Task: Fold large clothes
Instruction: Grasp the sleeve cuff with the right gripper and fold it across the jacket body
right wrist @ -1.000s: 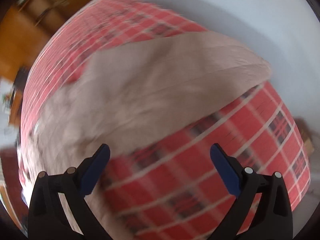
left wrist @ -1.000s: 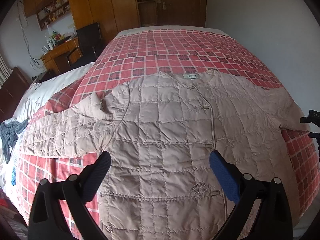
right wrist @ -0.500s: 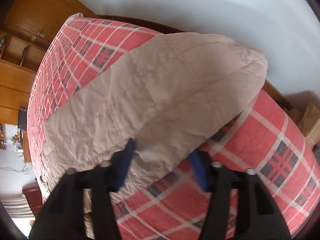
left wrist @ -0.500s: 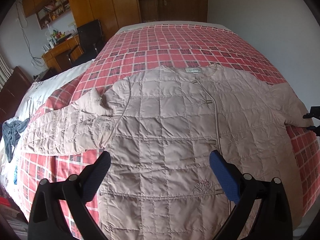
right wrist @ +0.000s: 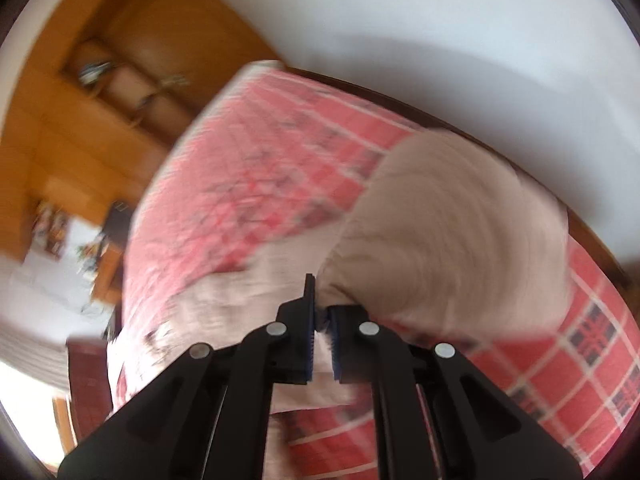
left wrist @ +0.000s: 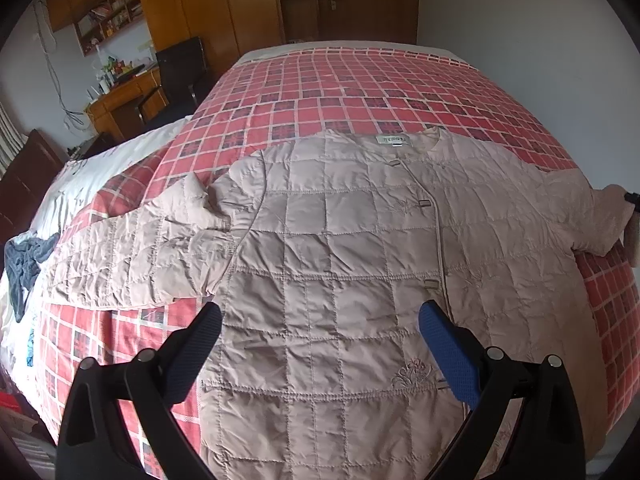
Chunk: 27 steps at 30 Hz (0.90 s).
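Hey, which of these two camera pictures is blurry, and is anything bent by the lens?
Left wrist view: sharp, evenly daylit; the fisheye bulges the checked bedspread into a dome under the quilted jacket, with the open left gripper crisp. Right wrist view: motion-smeared, especially the sleeve and cupboards; only the right gripper, shut on the sleeve, looks sharp.

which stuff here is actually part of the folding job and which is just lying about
Part of the job:
- quilted beige jacket, spread flat on the bed
- its sleeve, clamped in the right tool
- left tool, open above the jacket
- red plaid bedspread, the work surface

Just lying about:
- grey garment at the bed's edge
- desk with clutter
- black chair
- wooden wardrobe
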Tool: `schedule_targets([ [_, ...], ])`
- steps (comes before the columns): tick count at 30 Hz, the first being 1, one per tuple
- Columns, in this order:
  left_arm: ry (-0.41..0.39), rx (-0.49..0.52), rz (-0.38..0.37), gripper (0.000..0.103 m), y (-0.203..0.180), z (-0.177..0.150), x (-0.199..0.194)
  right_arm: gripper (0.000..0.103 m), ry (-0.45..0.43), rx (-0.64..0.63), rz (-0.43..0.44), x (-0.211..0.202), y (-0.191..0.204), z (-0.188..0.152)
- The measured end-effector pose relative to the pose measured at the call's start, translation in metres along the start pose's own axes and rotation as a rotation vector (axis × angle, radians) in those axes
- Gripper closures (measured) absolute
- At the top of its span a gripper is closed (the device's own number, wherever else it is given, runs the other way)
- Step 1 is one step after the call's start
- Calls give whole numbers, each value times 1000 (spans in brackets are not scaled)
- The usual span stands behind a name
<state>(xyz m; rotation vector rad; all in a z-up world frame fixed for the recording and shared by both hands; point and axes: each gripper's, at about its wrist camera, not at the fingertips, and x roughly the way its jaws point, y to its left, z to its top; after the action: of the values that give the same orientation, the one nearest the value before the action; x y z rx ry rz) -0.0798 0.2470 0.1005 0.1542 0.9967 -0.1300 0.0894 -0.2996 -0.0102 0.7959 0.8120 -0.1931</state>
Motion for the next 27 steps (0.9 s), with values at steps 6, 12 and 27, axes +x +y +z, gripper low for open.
schedule_targets([
  [6,-10,-28,2,4,11,1,-4,98,17,-225,109,4,96,-27],
  [12,-17,-70,21,4,28,2,-6,98,94,-402,271,17,169,-68],
  [27,-25,-144,45,4,62,7,-5,97,450,-582,293,128,256,-189],
])
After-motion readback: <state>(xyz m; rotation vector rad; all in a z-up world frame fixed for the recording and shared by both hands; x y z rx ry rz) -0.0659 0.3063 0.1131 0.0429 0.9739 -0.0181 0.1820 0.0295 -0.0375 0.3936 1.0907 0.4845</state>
